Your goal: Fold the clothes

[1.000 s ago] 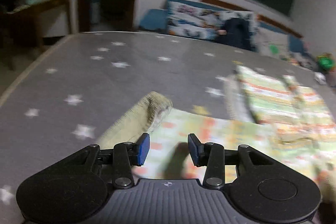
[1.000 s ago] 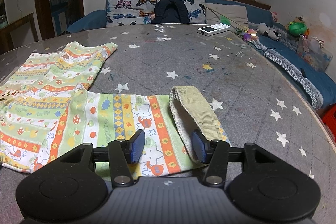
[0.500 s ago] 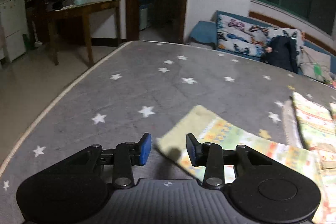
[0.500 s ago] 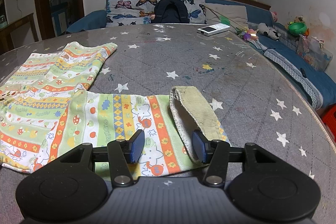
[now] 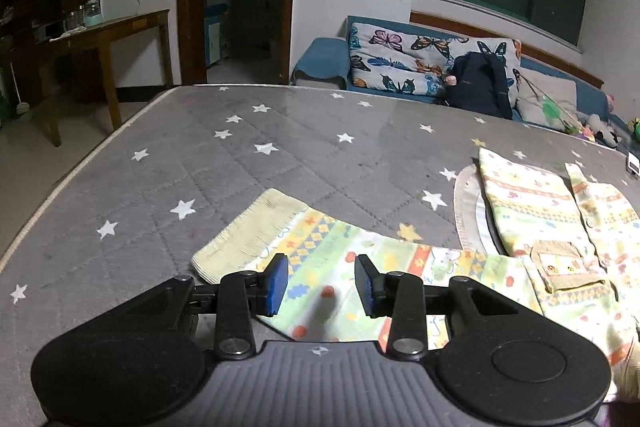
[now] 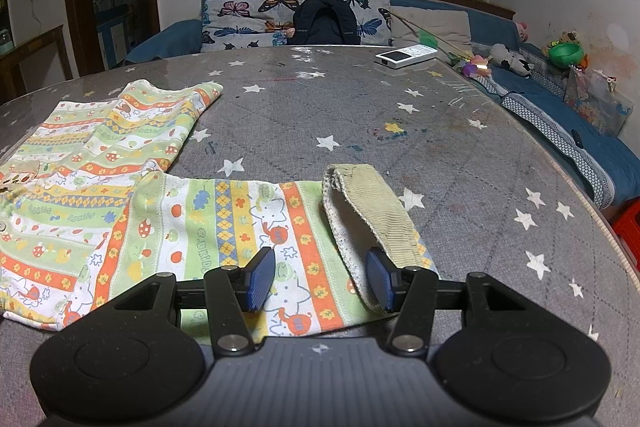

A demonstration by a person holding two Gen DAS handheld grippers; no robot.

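Garment [image 6: 168, 211] lies on the desk [image 6: 460, 163], patterned side up, w/ both sleeves stretched out to the sides: one sleeve [image 5: 344, 267] under the left tongs [image 5: 321, 285], the other [image 6: 240, 227] under the right tongs [image 6: 321, 281]. The body looks partly doubled over, so some folding may be in place, but I can't tell how much. The spread sleeves fit either a shirt laid out for folding or one mid-fold — sleeves aren't tucked in as it lies.

Left tongs: spread wide, holding nothing, hovering over the sleeve near its cuff [image 5: 248, 235]. Right tongs: also wide apart and empty, low over the sleeve next to its ribbed cuff [image 6: 372, 215]. Can't tell if either touches cloth.
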